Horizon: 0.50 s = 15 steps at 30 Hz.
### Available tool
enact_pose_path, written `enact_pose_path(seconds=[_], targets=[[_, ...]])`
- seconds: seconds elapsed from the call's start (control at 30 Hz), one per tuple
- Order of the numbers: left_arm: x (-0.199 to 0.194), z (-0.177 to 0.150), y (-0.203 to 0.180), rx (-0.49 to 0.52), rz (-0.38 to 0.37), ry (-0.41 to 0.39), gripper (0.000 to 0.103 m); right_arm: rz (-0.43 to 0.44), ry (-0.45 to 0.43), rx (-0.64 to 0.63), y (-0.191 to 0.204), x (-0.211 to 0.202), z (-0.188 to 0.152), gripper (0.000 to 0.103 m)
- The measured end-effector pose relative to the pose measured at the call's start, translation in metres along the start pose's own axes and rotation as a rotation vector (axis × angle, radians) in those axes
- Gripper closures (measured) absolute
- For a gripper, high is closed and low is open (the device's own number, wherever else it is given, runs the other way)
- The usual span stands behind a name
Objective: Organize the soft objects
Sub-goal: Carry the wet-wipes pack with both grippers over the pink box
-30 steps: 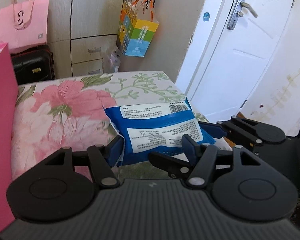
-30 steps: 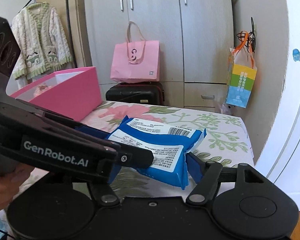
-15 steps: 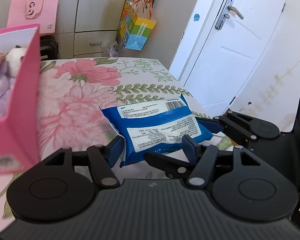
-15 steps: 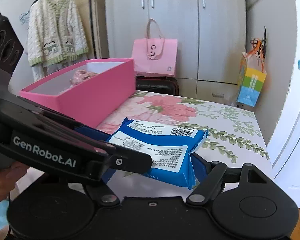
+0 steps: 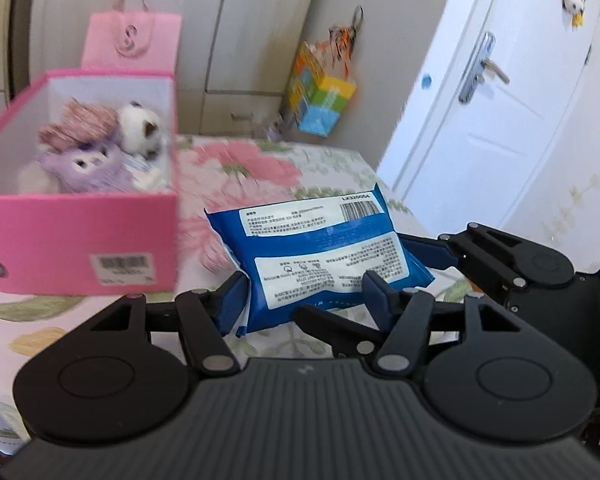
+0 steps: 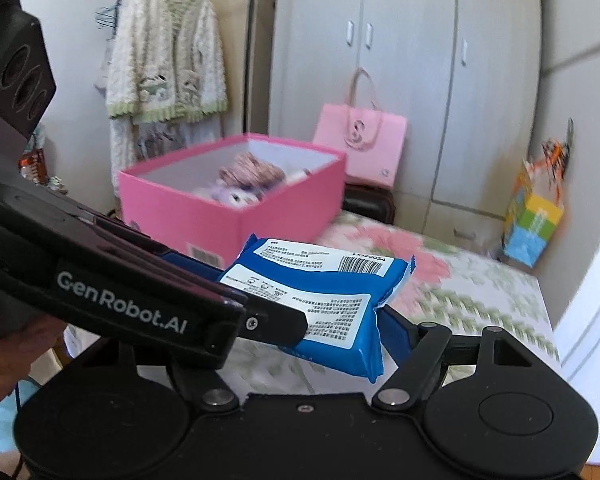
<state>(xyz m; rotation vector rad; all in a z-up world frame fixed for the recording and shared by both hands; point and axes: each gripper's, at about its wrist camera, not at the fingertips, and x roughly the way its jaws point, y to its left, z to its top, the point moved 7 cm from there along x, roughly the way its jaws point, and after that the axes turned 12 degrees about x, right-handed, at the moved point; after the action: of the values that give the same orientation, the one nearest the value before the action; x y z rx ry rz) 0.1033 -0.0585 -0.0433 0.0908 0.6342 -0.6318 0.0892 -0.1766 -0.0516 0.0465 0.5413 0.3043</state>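
Note:
A blue and white wipes pack (image 5: 320,252) is held in the air above the floral bed (image 5: 332,168). My left gripper (image 5: 300,292) is shut on its near end. My right gripper (image 6: 340,328) is shut on the same pack (image 6: 320,292) from the other side; its arm shows at the right of the left wrist view (image 5: 512,256). An open pink box (image 5: 76,232) sits on the bed to the left, holding a purple plush (image 5: 88,168), a white plush (image 5: 140,128) and a pinkish knitted item (image 5: 80,124). The box also shows in the right wrist view (image 6: 236,204).
A pink tote bag (image 6: 360,144) stands on a black suitcase (image 6: 368,204) against the wardrobe (image 6: 400,60). A colourful gift bag (image 5: 320,100) hangs on the wall. A white door (image 5: 500,100) is at the right. A cardigan (image 6: 164,64) hangs at the left.
Both grippers have lifted the wipes pack and carried it left toward the pink box. The box's inside with the plush toys has come into view.

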Motion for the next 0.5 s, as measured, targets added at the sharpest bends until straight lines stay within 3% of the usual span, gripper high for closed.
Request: enact_pose_path(seconds=[0.2,0.5], targets=[[-0.026,0.02,0.032,0.005,0.068,-0.071,0.042,0.038,-0.065,-0.048,0.033,0.007,0.031,0.02],[-0.036,0.053,0.099,-0.023,0.131,-0.132,0.041,0.11,-0.132,-0.103,0.072,0.048,0.082,0.019]])
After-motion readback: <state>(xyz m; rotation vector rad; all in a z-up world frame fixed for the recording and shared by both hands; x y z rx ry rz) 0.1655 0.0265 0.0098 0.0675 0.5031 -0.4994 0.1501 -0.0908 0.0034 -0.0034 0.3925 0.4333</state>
